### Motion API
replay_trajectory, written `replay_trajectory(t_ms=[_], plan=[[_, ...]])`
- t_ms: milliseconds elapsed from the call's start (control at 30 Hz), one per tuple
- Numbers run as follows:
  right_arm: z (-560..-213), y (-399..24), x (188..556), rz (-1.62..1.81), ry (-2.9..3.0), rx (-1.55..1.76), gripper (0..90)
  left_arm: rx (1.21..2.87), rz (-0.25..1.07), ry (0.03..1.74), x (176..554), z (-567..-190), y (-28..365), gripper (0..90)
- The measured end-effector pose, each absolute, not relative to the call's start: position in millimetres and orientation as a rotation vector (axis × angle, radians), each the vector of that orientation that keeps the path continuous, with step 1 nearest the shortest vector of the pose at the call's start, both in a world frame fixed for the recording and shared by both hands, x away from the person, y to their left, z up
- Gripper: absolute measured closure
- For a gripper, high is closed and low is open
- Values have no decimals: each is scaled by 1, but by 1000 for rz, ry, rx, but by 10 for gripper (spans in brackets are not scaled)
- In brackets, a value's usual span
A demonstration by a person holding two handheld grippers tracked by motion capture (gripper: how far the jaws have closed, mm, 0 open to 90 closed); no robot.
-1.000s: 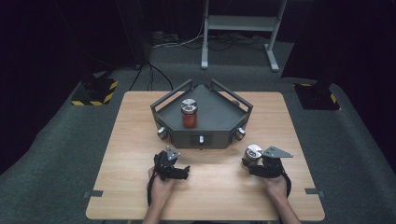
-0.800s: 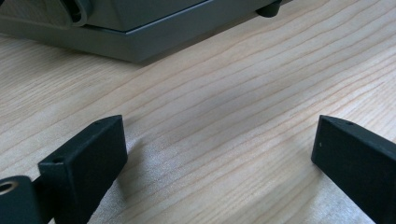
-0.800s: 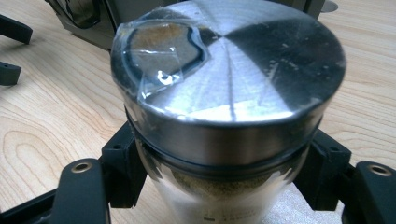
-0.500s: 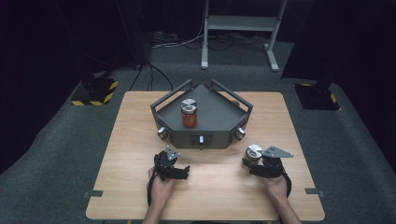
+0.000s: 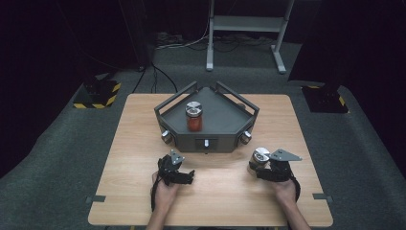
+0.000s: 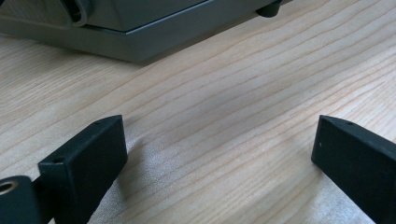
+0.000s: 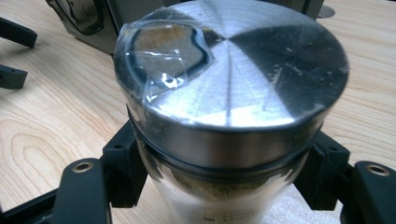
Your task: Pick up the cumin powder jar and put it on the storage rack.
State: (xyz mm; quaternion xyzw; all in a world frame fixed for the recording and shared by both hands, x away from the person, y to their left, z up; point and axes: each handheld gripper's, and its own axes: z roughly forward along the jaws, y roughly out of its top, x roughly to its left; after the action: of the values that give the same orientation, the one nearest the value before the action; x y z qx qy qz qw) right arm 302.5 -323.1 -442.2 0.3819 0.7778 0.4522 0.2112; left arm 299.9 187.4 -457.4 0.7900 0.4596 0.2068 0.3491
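My right gripper (image 5: pixel 259 166) is shut on a jar (image 5: pixel 261 155) with a silver lid, which stands on the wooden table (image 5: pixel 143 124) at the front right. In the right gripper view the black pads (image 7: pixel 122 163) press both sides of the jar (image 7: pixel 224 93), which holds pale brown contents; clear film covers part of its lid. My left gripper (image 5: pixel 181 168) rests open on the table at the front left, with bare wood between its fingers (image 6: pixel 88 158). A second jar (image 5: pixel 194 117), with red contents and a silver lid, stands on the grey three-sided tray (image 5: pixel 225 120).
The tray has raised rails and round knobs (image 5: pixel 167 137) on its front face. Its base (image 6: pixel 130 28) lies just ahead of the left gripper. Yellow-and-black striped blocks (image 5: pixel 98 93) sit on the floor left of the table, and a metal stand (image 5: pixel 244 28) is behind it.
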Motion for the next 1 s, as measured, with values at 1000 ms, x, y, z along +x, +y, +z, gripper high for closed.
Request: replay_trajectory(t_ms=[1000], plan=[[-415, -329, 309, 1293, 2203, 999, 310, 2047, 536, 1191, 300, -457, 187, 33]])
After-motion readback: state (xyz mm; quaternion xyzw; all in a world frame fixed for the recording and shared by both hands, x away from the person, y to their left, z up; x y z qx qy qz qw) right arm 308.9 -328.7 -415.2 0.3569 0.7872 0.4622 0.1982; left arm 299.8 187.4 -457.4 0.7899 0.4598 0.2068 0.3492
